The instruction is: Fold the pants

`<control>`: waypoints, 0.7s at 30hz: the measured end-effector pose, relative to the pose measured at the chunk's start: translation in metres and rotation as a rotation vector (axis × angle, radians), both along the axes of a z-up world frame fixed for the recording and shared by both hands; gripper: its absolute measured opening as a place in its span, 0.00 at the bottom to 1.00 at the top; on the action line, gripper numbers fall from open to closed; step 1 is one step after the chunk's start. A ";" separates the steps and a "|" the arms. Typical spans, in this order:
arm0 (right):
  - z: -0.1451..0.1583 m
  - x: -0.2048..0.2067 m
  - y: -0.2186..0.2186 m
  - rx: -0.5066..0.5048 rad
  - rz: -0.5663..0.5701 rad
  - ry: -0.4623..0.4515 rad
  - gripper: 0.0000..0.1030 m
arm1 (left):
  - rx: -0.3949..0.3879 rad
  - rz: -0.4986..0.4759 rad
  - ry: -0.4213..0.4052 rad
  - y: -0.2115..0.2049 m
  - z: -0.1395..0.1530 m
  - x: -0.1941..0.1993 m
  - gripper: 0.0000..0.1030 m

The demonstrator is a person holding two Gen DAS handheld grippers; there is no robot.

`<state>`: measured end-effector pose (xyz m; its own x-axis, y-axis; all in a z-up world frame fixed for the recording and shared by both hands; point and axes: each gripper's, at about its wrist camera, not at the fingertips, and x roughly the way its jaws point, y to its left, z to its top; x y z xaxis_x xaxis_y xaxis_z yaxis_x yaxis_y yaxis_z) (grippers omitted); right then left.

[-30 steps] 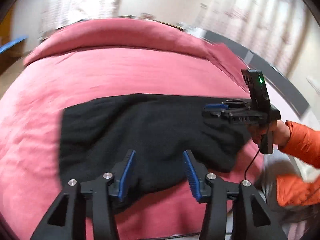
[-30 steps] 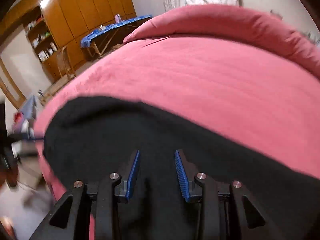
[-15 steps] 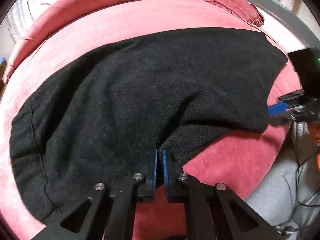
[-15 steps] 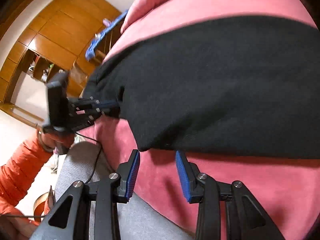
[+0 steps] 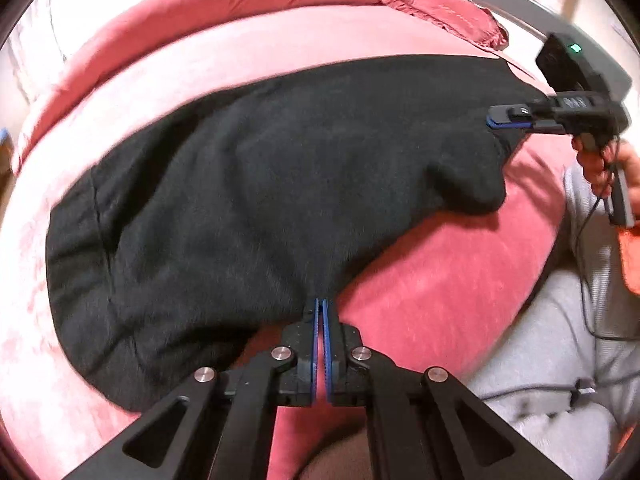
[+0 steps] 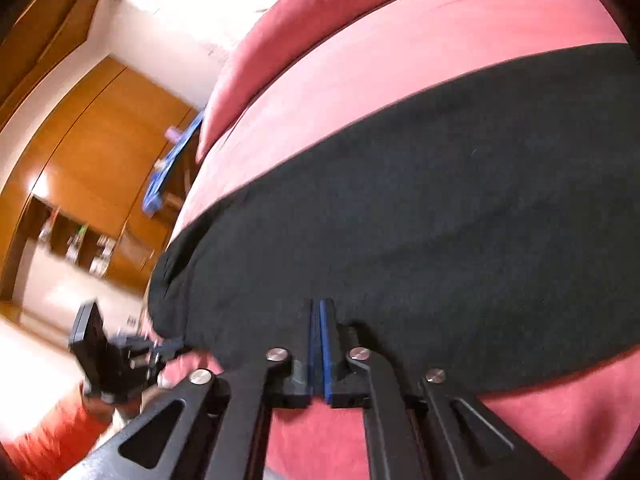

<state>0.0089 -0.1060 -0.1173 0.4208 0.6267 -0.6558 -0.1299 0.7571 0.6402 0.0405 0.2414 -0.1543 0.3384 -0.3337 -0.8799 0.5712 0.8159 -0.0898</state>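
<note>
Soft, floppy pants (image 5: 260, 184) will sag; both grippers, left (image 5: 321, 312) and right (image 6: 320, 316), pinch the near hem, the right's jaws just closing on it

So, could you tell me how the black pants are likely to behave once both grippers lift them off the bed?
The black pants will probably sag between the left gripper and right gripper, since the fabric already drapes and wrinkles. It looks thick and fuzzy, so likely not slippery in the pads. Nothing suggests it is fragile.
</note>
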 end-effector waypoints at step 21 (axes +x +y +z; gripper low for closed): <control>0.019 -0.008 -0.088 0.067 -0.293 0.035 0.41 | -0.209 0.143 -0.070 -0.154 0.021 0.055 0.70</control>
